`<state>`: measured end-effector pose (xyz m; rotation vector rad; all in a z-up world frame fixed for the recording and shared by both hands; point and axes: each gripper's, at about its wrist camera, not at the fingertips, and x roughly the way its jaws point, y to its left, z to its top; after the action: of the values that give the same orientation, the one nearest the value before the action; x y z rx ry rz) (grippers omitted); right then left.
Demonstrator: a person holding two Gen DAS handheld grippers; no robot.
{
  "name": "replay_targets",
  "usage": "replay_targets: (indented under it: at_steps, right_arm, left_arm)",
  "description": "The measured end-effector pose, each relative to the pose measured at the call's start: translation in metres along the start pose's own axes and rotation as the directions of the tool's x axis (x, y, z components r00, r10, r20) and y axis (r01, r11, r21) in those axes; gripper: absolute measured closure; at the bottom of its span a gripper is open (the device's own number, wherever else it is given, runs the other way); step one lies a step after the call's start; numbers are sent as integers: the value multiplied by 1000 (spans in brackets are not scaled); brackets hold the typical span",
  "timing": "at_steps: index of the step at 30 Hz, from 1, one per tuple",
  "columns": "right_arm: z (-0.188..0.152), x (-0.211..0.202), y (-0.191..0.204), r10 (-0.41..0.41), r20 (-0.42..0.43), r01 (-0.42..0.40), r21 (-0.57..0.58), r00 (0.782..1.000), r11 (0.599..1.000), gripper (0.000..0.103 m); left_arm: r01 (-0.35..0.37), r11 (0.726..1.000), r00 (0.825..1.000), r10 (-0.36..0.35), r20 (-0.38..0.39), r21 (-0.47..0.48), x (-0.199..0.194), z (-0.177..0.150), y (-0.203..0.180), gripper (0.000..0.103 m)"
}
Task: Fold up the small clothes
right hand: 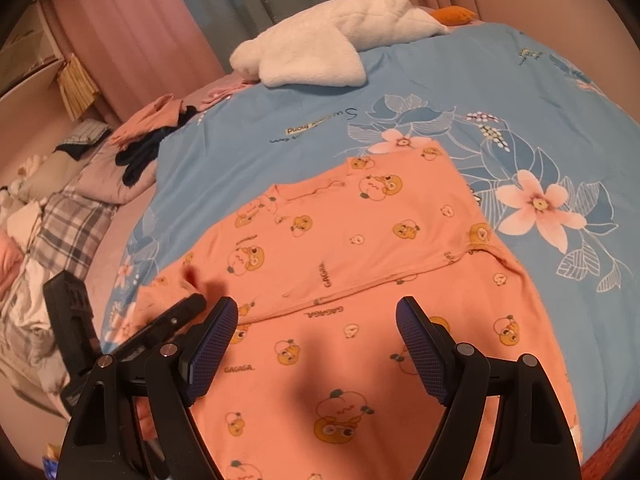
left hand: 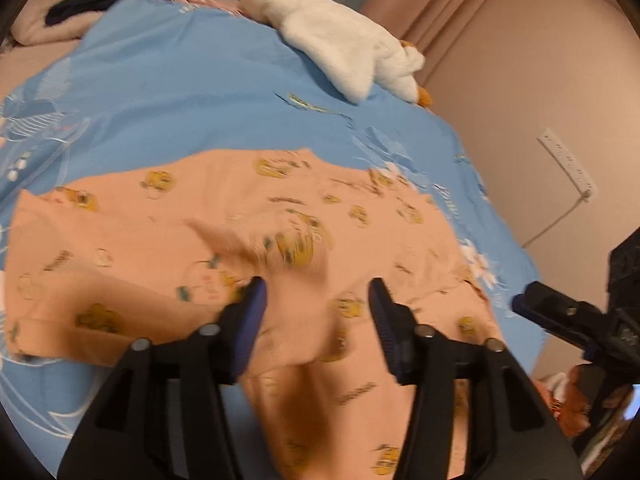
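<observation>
Both grippers hover over one garment, a peach-orange cotton top printed with small yellow-orange cartoon figures (right hand: pixel 360 264), which lies spread flat on the light blue floral bedspread (right hand: pixel 500 92) and fills the lower centre of each view. In the right wrist view the right gripper (right hand: pixel 316 344) has its jaws spread wide with nothing between them, the cloth directly below and ahead of the blue-padded fingertips (right hand: pixel 212 340). A fold edge or seam runs diagonally from the lower left of that frame up towards the right-middle, so the garment's long axis appears to run from the bottom of the frame towards the upper centre, roughly along the fingers rather than across them. The left gripper (left hand: pixel 316 320) is likewise wide apart and holds nothing; its view is motion-blurred, yet the top clearly lies under and ahead of it, with a raised wrinkle just beyond the left fingertip. Seen from the right wrist, the left gripper's dark finger reaches in at lower left, beside the garment's left edge near a sleeve-like flap, while the right gripper stands over the body of the cloth. Judging by this, each edge is nearest its own hand. A white plush goose toy (right hand: pixel 320 44) rests well apart at the upper centre.
</observation>
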<state>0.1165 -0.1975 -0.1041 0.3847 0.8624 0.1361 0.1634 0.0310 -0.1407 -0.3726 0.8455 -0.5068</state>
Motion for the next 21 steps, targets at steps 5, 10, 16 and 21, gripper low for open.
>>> replay_targets:
  at_steps: [5, 10, 16, 21]
  right_arm:
    - [3, 8, -4, -2, -32, 2, -10, 999, 1000, 22]
    - [6, 32, 14, 76, -91, -79, -25, 993, 997, 22]
    - [9, 84, 72, 166, -214, -195, -124, 963, 973, 22]
    - [4, 129, 109, 85, -291, -152, -216, 953, 964, 27]
  left_arm:
    - [33, 999, 998, -31, -56, 25, -10, 8, -14, 42]
    - [-114, 985, 991, 122, 56, -127, -54, 21, 28, 39]
    - [-258, 897, 941, 318, 120, -358, -100, 19, 97, 43]
    - [-260, 873, 926, 347, 151, -412, -123, 13, 110, 43]
